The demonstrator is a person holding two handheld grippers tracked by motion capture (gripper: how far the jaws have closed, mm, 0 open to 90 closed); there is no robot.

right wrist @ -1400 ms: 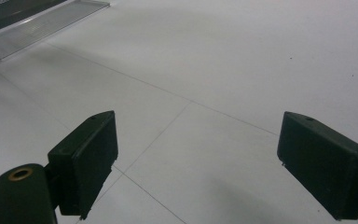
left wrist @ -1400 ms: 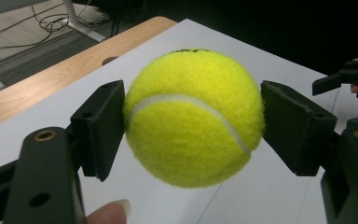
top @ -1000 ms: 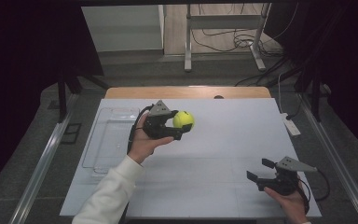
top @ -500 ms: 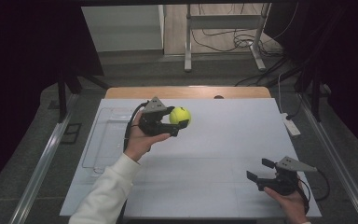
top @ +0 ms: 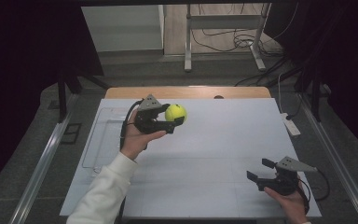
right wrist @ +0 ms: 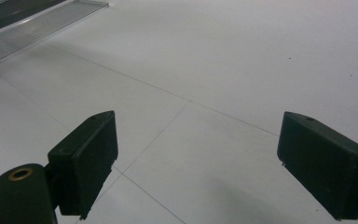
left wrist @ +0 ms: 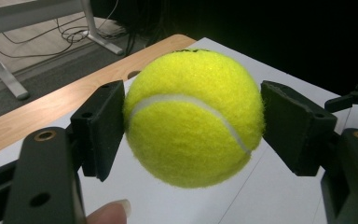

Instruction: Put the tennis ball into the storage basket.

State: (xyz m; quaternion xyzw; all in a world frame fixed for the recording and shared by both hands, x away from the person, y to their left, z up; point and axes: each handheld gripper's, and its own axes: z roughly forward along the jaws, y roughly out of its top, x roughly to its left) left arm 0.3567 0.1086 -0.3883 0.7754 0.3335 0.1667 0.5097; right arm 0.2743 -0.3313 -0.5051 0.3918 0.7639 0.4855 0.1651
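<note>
A white board point(top: 214, 154) covers most of the table, whose wooden edge point(top: 186, 92) shows along the top of it in the high view. A clear shallow tray point(top: 98, 140) lies at the board's left edge, left of centre in the frame, and a white power strip point(top: 291, 125) sits off the board's right side. Nothing stands between the two hands; bare board with thin seam lines lies there.

The left gripper point(top: 170, 121), upper left of centre in the high view, is clamped on a yellow tennis ball point(top: 175, 112), lifted clear of the board. In the left gripper view the ball point(left wrist: 193, 116) sits at mid-frame, both pads pressed against its sides. Being round, it has no long axis; its white seam curves from upper left down to lower right.

The right gripper point(top: 260, 170), at the lower right of the high view, rests low over the board with its jaws spread wide and nothing between them.
</note>
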